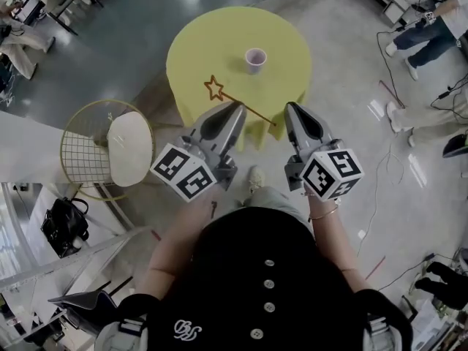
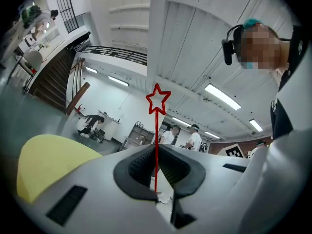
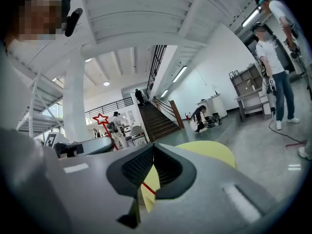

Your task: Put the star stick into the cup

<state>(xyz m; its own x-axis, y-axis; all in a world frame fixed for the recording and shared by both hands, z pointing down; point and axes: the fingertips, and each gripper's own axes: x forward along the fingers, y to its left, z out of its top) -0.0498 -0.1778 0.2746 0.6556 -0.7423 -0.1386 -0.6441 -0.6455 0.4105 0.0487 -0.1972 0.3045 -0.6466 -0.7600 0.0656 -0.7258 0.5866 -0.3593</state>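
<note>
A small pale cup (image 1: 255,59) stands upright near the middle of a round yellow table (image 1: 197,50). The red star stick (image 1: 214,88) hangs over the table's near edge, with its star to the left and its thin stick slanting down to the right. My left gripper (image 1: 238,106) is shut on the stick. In the left gripper view the stick rises from between the jaws (image 2: 156,147) to the star (image 2: 158,99). My right gripper (image 1: 290,107) is shut and holds nothing. It stays just right of the stick's lower end, and the star (image 3: 101,119) shows to its left.
A gold wire chair with a white cushion (image 1: 117,148) stands left of the table, and a black bag (image 1: 64,225) lies on the floor nearer me. People (image 1: 431,28) and loose cables are at the right. A staircase (image 3: 158,118) rises beyond the table.
</note>
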